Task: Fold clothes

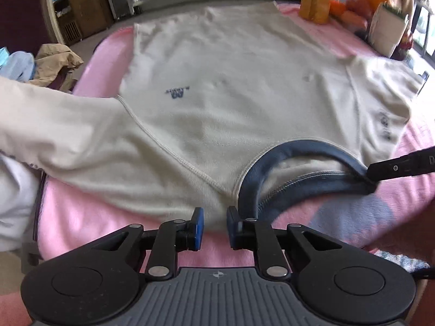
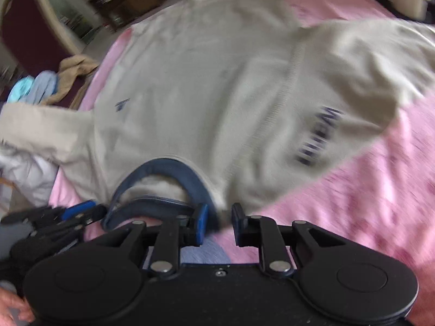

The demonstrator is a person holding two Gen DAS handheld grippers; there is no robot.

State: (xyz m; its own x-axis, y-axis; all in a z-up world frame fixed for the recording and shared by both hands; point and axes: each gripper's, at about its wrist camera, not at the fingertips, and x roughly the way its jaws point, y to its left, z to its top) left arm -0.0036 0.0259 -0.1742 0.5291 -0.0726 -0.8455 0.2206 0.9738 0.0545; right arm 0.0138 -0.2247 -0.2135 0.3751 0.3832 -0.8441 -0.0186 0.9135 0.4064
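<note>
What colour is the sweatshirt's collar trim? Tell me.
Dark navy blue, against the cream sweatshirt. The collar shows best in the left wrist view.

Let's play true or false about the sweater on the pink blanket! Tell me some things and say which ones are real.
1. The cream fleece sweater lies spread on a pink blanket. True.
2. The sweater's collar is bright red. False: it is dark blue.
3. A small blue logo is printed on the sweater's chest. True.
4. The left gripper is clamped shut on a sleeve. False: its jaws stand apart at the sweater's edge beside the collar.
5. A heap of other clothes lies beyond the blanket's left side. True.
6. The sweater is already folded in half. False: body and both sleeves lie spread out.
</note>
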